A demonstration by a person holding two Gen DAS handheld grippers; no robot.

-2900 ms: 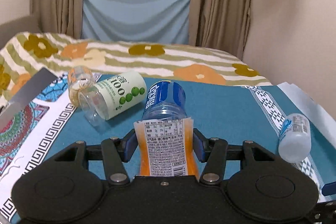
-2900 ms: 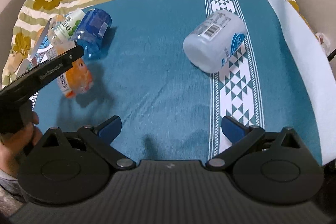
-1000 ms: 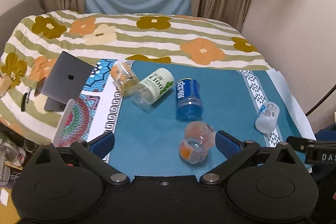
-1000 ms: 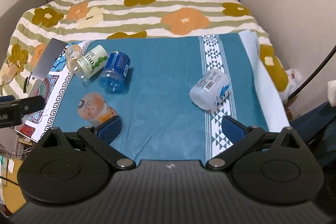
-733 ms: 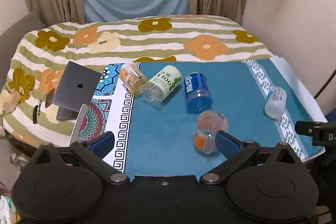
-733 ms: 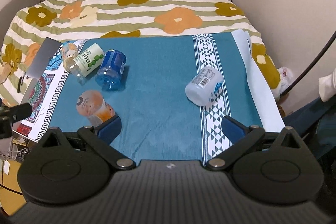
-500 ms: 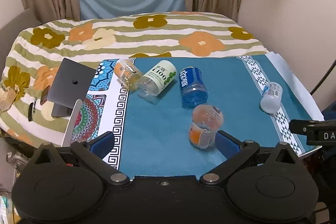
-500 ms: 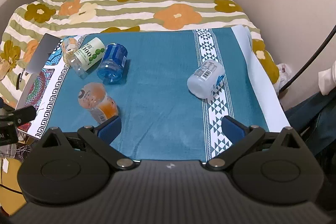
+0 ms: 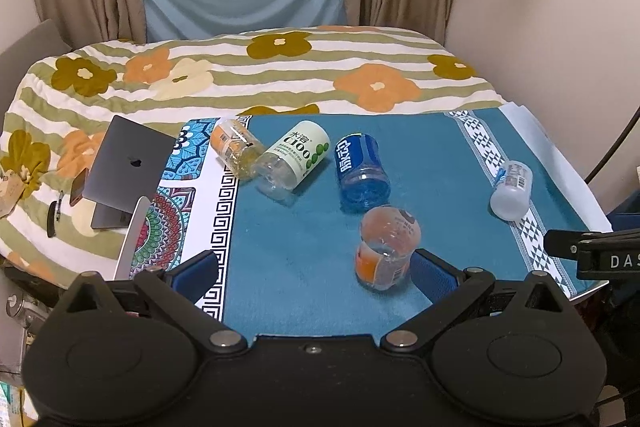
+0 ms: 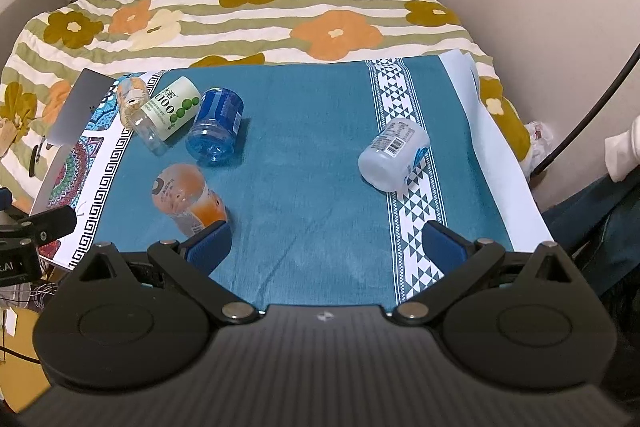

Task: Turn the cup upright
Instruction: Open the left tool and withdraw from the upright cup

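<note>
An orange-labelled clear cup [image 9: 386, 247] stands on end on the teal cloth [image 9: 300, 251], touched by neither gripper; the right wrist view shows it too [image 10: 188, 201]. My left gripper [image 9: 314, 273] hangs open, high above the near edge, with the cup just ahead of its right fingertip. My right gripper [image 10: 326, 245] is open too and holds nothing. A blue cup [image 9: 362, 173], a white and green cup [image 9: 294, 163] and a small orange cup [image 9: 236, 147] lie on their sides further back. A white cup [image 10: 394, 153] lies on the patterned stripe at the right.
A grey laptop [image 9: 124, 167] rests on the flowered bedspread [image 9: 280, 75] left of the cloth, with a phone [image 9: 78, 189] and a pen beside it. A wall runs along the right. A cable hangs at the far right. Part of the other gripper [image 9: 592, 255] shows at the right edge.
My left gripper has let go of the orange cup, which now stands on end. Both grippers have drawn back and risen from the table. The other cups have not moved.
</note>
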